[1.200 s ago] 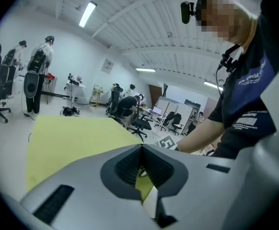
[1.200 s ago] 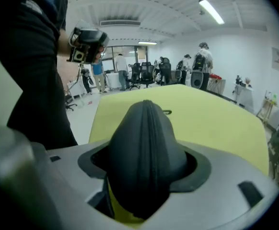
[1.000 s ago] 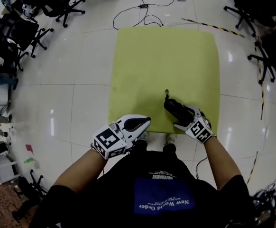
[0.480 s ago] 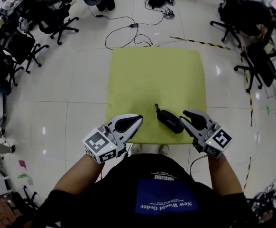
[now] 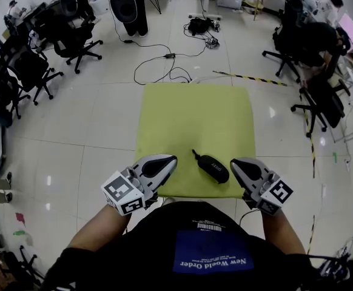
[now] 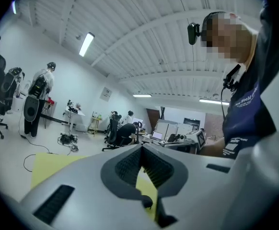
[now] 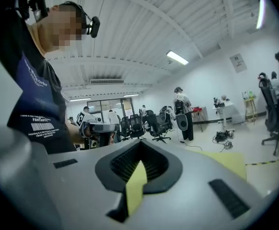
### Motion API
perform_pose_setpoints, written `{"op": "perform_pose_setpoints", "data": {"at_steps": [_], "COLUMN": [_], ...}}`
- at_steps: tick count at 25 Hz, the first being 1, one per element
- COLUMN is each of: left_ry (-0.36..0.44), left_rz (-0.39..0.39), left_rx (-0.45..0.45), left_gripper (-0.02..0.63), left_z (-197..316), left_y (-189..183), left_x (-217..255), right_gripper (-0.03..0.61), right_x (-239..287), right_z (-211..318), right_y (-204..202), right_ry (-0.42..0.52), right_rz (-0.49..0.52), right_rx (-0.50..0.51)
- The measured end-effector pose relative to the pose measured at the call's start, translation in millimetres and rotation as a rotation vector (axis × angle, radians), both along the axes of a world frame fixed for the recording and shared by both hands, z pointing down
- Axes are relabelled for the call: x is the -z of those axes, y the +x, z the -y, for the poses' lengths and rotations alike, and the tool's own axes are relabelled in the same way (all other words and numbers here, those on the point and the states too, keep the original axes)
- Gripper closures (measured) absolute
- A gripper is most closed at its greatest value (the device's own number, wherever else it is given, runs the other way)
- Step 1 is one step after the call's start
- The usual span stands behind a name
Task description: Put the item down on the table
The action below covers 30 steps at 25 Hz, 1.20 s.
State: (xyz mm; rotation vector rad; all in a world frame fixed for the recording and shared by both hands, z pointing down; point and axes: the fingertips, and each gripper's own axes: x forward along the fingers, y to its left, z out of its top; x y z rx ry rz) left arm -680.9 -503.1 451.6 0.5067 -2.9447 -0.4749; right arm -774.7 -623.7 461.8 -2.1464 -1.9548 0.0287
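A black oblong zip case (image 5: 213, 168) lies slantwise on the yellow-green table (image 5: 188, 117), near its front edge, with its small pull tab pointing to the far left. My right gripper (image 5: 235, 163) hovers just right of the case, apart from it, shut and empty. At the table's front left corner my left gripper (image 5: 173, 160) is also shut with nothing in it. In the left gripper view the left gripper (image 6: 141, 150) has its jaws meeting at the tips, and only the table's yellow shows through them. The right gripper (image 7: 139, 150) looks the same in its own view.
The table stands on a glossy white tiled floor. Black cables (image 5: 164, 65) trail beyond its far edge, and a striped strip (image 5: 252, 79) lies at the far right. Office chairs (image 5: 73, 23) crowd the left and another group (image 5: 310, 53) the right. People stand in the background.
The right gripper let go of the black case, drew back to the right and shut. The case now lies alone on the table. The left gripper barely moved.
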Motion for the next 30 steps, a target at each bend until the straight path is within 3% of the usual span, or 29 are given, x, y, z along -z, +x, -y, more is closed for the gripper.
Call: {"op": "perform_pose_setpoints", "data": {"at_steps": [30], "left_ry": [-0.02], "left_rz": [0.009], "left_rx": [-0.002], "left_gripper": [0.621], "left_z": [7.8], "left_y": [4.7], "left_x": [4.0], "right_gripper": [0.591], "right_x": [-3.4], "right_z": [3.4], "right_y": [3.1], "right_ry": [0.02], "right_rz": [0.017], "right_rx": [0.0]}}
